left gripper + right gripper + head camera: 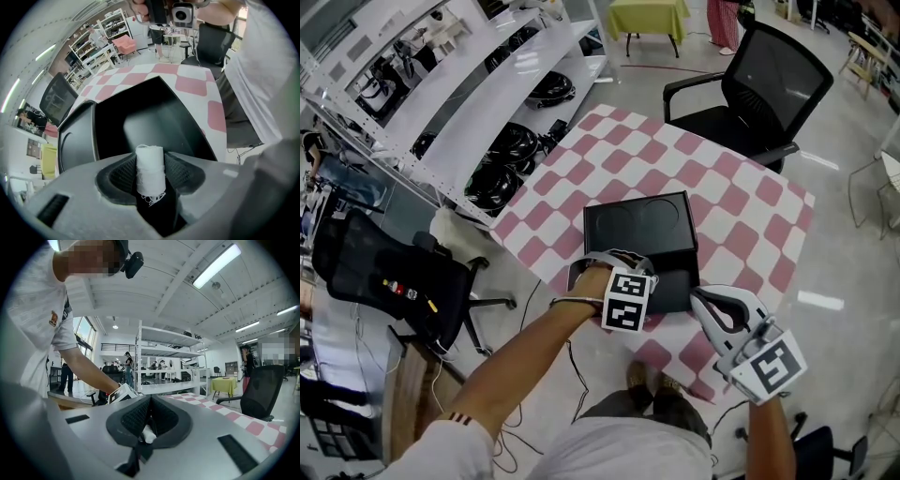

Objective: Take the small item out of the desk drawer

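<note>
A black drawer box (pixel 637 225) sits on the pink-and-white checked table (pixel 741 216), its drawer (pixel 675 286) pulled out toward me. My left gripper (pixel 605 262) reaches over the drawer's left part. In the left gripper view a small white roll (pixel 150 171) of frayed cloth stands upright between the black pads, and the left gripper (pixel 151 164) is shut on it above the open drawer (pixel 154 117). My right gripper (pixel 705 298) hovers at the drawer's right front corner. In its own view the right gripper (pixel 149 411) is shut and tilts up at the room; a small white bit shows low between its pads.
A black office chair (pixel 769 84) stands behind the table and another (pixel 403 277) to my left. White shelves (pixel 516 103) with black pans run along the far left. The table's front edge (pixel 675 375) is close to my feet.
</note>
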Tool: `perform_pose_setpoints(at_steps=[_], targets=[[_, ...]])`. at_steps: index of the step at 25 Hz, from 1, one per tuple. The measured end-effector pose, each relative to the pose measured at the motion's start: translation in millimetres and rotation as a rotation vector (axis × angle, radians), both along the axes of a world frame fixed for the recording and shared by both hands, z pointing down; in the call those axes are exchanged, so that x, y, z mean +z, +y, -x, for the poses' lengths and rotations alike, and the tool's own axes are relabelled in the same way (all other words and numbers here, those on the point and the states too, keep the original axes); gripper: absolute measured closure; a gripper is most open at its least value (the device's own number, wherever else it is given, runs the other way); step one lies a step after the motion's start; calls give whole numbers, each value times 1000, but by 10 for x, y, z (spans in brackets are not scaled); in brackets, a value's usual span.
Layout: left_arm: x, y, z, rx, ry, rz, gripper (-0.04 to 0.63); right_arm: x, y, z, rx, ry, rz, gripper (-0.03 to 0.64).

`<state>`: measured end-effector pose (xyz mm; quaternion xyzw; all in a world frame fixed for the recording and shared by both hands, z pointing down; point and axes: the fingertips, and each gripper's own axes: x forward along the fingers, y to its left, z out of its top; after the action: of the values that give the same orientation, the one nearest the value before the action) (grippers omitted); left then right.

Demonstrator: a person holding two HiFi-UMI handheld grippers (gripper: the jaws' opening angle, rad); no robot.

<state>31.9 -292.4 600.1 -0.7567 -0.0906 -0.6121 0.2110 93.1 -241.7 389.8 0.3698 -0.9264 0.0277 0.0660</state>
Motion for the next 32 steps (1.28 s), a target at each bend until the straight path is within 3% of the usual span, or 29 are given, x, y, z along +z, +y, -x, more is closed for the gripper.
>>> perform_pose_setpoints(at_steps=[6,14,20,32], targets=[[-34,-1,-2,-28,41,6,408,-20,17,17,3,-1,-3,606],[-415,31,-100,-121,247,20,408,-83,19,31,2,14,-18,606],[-854,39,-159,-227,454,31,408,-187,-12,74,-7,23,-39,605],[-1953,120,-168,-420,957,44,408,-485,-32,132,-31,0,-124,606]])
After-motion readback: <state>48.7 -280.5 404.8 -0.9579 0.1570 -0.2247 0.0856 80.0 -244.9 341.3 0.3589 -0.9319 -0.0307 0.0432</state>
